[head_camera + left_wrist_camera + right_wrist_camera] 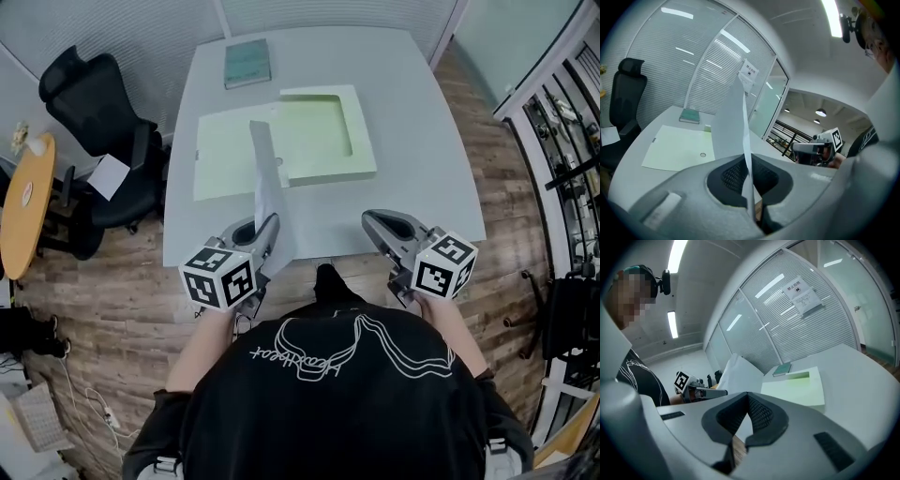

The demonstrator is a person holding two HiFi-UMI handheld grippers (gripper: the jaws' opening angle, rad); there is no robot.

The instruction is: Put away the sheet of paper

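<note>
- Firmly pinched at its lower edge: sheet of paper (266,183), standing upright over the table's near side.
- Left gripper (270,225) clamped on it, jaws pressed together on the sheet.
- Just beyond, pale-green folder (361,141) lying open on grey table (422,187).
- Right gripper (373,221) well apart, near front edge, jaws together, nothing between.
- Further back, teal book (247,63); black office chair (94,103) off to the left.

Black T-shirt (281,422), white line print (349,349)

Seemingly, book (247,63) lies behind folder (225,159) on table (422,141).
</note>
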